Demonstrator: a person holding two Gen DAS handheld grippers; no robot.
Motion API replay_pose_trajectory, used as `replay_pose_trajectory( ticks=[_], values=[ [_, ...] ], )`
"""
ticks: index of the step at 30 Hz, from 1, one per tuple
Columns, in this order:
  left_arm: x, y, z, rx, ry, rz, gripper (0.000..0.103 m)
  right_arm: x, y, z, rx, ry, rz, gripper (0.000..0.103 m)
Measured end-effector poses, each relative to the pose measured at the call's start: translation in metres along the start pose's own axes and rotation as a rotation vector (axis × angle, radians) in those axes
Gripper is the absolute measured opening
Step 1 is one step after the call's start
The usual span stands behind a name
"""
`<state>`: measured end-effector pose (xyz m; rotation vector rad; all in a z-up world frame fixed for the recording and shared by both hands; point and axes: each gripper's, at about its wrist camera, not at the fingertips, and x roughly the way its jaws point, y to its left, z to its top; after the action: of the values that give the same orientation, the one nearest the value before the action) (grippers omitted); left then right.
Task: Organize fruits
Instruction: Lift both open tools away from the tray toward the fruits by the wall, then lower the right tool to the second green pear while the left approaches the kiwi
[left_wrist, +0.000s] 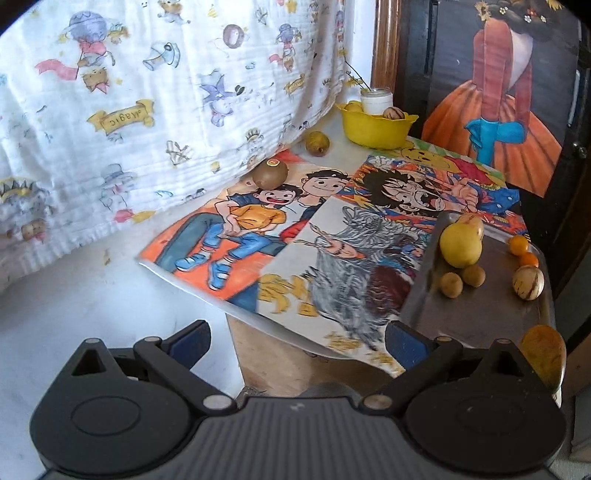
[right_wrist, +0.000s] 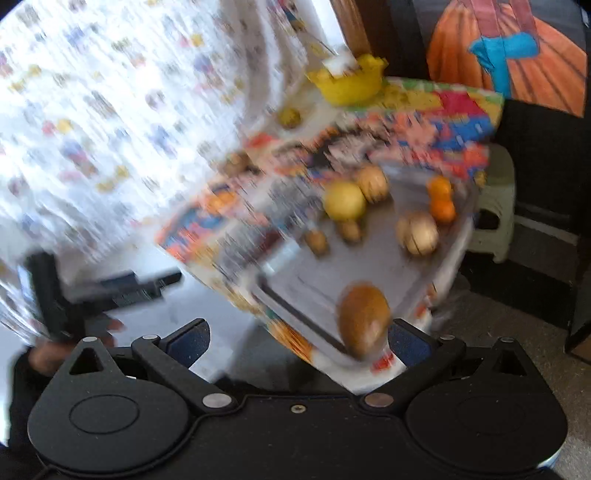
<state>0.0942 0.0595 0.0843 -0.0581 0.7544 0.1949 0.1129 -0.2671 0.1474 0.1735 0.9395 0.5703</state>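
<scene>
My left gripper (left_wrist: 297, 343) is open and holds nothing, low over the table's near edge. On the metal tray (left_wrist: 480, 317) to its right lie a yellow pear-shaped fruit (left_wrist: 461, 240), two small brown fruits (left_wrist: 450, 284), two small oranges (left_wrist: 519, 244), a striped round fruit (left_wrist: 528, 282) and a brown fruit (left_wrist: 545, 356). A kiwi (left_wrist: 270, 172) and a greenish fruit (left_wrist: 317, 143) sit on the table. The right wrist view is blurred. My right gripper (right_wrist: 297, 343) is open, with the brown fruit (right_wrist: 364, 319) on the tray (right_wrist: 295, 284) just ahead of its right finger.
A yellow bowl (left_wrist: 375, 127) with fruit and a white jar (left_wrist: 376, 99) stands at the table's far end. Colourful drawings (left_wrist: 258, 229) cover the tabletop. A printed white cloth (left_wrist: 147, 110) hangs on the left. A green stool (right_wrist: 495, 206) stands right of the table. A hand (right_wrist: 44, 354) shows lower left.
</scene>
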Motion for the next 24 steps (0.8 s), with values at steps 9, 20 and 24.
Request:
replay_pose_trajectory(
  ticks=[9,20,24],
  values=[
    [-0.015,0.048,0.064,0.110,-0.097,0.072,0.103,-0.057,0.101,0.178,-0.383,-0.144,0.029,0.103],
    [0.059,0.033,0.121,-0.110,-0.161,0.061,0.103,0.118,0.100,0.340,-0.440,-0.013,0.111,0.103],
    [0.116,0.021,0.134,-0.185,-0.128,0.055,0.103,0.208,0.080,0.367,-0.446,0.080,0.102,0.103]
  ],
)
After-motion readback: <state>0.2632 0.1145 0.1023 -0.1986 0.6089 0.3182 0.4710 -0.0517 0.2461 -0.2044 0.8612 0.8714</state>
